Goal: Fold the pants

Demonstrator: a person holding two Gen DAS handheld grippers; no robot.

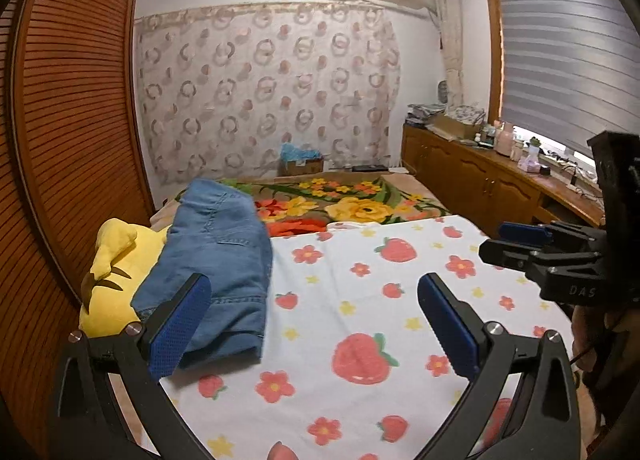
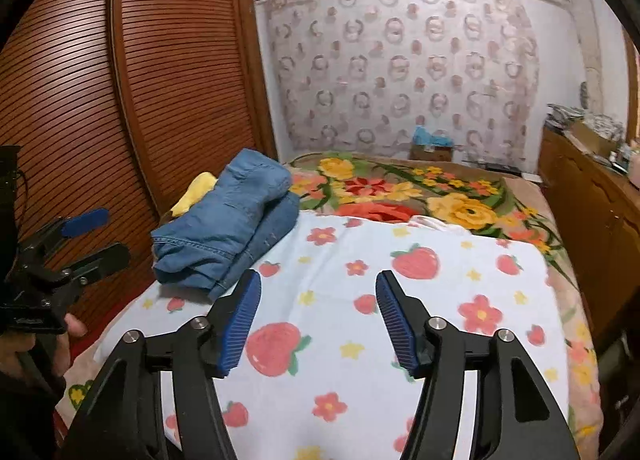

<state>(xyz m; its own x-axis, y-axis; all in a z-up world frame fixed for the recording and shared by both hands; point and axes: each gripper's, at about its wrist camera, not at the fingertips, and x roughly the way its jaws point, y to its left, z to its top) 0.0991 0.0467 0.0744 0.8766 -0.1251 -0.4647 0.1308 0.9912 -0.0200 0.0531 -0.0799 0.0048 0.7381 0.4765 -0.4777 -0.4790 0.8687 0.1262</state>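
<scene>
Folded blue pants (image 1: 216, 260) sit at the bed's (image 1: 400, 292) left edge beside a yellow plush toy (image 1: 112, 280). Left tongs (image 1: 314, 326) and right tongs (image 2: 318, 320) are released, empty. Denim looks soft, fairly heavy; best gripped by folded edges.

My blue denim pants (image 1: 216, 256) lie folded into a thick, compact bundle at the left edge of the bed, on the strawberry-and-flower sheet (image 1: 360, 300). Their far end rides up onto a yellow plush toy (image 1: 116, 260), so the bundle sits tilted. Stitched seams and a pocket face up, and the layered fold edges show along the near side.
</scene>
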